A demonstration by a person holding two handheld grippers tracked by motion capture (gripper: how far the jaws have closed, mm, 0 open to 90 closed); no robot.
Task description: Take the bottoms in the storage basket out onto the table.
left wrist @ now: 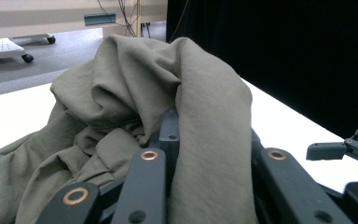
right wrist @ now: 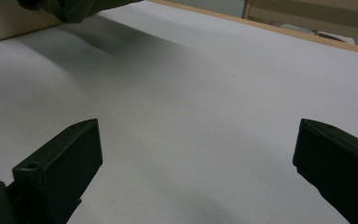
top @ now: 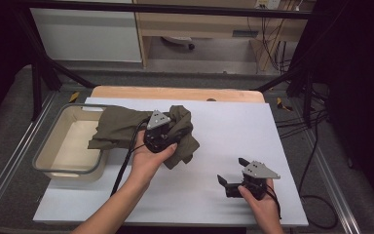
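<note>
Nearest me: right gripper (top: 233,179), jaws spread wide with nothing between them, resting low on the white table (top: 224,131) near its front edge.
Left gripper (top: 168,131): clamped tight on a fold of the olive cloth (top: 121,127); fabric drapes over my jaws in the left gripper view.
Cloth position: bunched, one end hanging over the rim of the tub (top: 53,151), the rest on the table just right of it.
Likely job: moving the cloth between tub and table, I judge.
Risk: I hold only one fold, so the loose bulk could slide out or drag.
Risk: the trailing end may snag the tub rim and shift the tub.
Risk: my cable (top: 126,161) runs beside the cloth and could tangle.
</note>
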